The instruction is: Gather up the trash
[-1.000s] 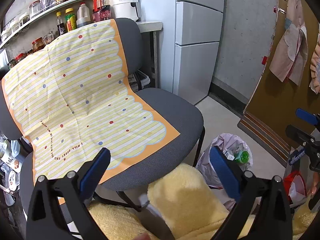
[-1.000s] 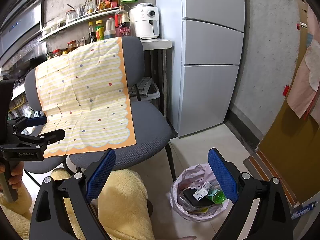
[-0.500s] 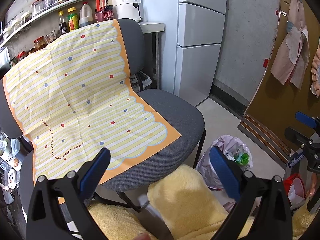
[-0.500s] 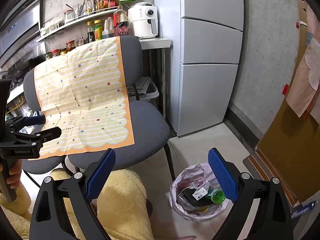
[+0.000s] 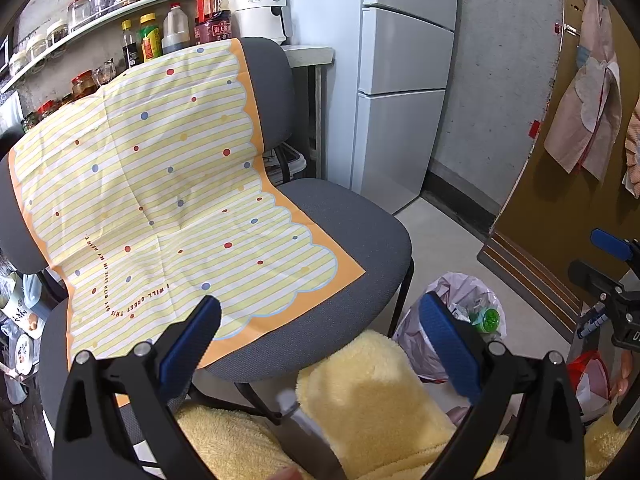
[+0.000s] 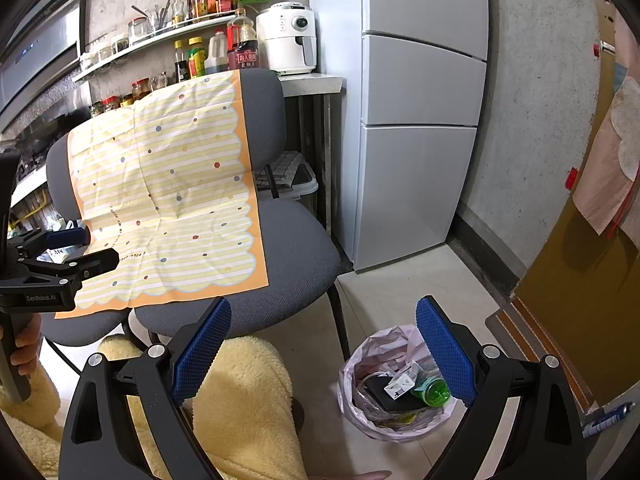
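While your left hand-held gripper (image 5: 320, 320) hangs with its blue-padded fingers spread wide and nothing between them, its camera looks over a grey fabric office chair (image 5: 352, 236) draped with a yellow-striped, dotted cloth with an orange border (image 5: 168, 200); the cloth's curved red lettering reads partly "I WILL GREET THIS DAY WITH LOVE IN MY HEART". Your fluffy yellow-clad legs (image 5: 368, 392) fill the foreground and hide part of the pale pink plastic trash bag (image 5: 452, 320) on the floor beyond the chair's corner, a green bottle cap (image 5: 488, 318) showing at its mouth. Sauce bottles with labels too small to read line the wall shelf (image 5: 100, 20).

From the right wrist view, your right hand-held gripper (image 6: 322, 348) is likewise wide apart and empty. The trash bag (image 6: 360, 380) sits open on the tiled floor between chair and tall white refrigerator (image 6: 416, 120), holding a black box, a white label and the green cap. At far left, the other gripper's body reads "GenRobot.AI".
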The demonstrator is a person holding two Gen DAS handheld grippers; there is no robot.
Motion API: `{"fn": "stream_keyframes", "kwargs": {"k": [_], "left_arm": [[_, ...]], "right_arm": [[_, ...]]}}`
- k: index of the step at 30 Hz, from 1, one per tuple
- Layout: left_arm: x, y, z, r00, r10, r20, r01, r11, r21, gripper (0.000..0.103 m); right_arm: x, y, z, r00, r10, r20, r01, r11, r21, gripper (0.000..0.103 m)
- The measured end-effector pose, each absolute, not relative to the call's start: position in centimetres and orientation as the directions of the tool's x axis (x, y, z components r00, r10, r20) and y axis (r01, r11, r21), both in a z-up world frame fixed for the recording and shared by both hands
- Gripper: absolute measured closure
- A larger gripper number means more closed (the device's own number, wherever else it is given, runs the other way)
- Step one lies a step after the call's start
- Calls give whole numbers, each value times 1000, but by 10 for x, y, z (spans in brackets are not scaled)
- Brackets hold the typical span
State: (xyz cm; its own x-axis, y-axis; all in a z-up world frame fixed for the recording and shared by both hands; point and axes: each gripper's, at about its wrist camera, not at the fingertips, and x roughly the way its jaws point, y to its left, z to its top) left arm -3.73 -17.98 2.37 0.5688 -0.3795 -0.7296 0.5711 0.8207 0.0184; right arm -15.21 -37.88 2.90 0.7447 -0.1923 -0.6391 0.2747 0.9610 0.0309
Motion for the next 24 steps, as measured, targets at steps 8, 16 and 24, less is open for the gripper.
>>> {"fn": "stream_keyframes", "kwargs": {"k": [8,16,24], "left_arm": [[-37,-180,24,568,-381,-729,574,819,19,7],[-38,-179,23,567,-382,-730,575,818,19,7],[-38,-179,23,568,-383,-729,576,817,19,7]], "right_arm": [[-153,-379,25,742,-195,-641,277,960,29,10],[-154,-379,24,740,-195,-643,277,960,29,10],[-154,-379,23,741,-193,-643,276,961,29,10]]}}
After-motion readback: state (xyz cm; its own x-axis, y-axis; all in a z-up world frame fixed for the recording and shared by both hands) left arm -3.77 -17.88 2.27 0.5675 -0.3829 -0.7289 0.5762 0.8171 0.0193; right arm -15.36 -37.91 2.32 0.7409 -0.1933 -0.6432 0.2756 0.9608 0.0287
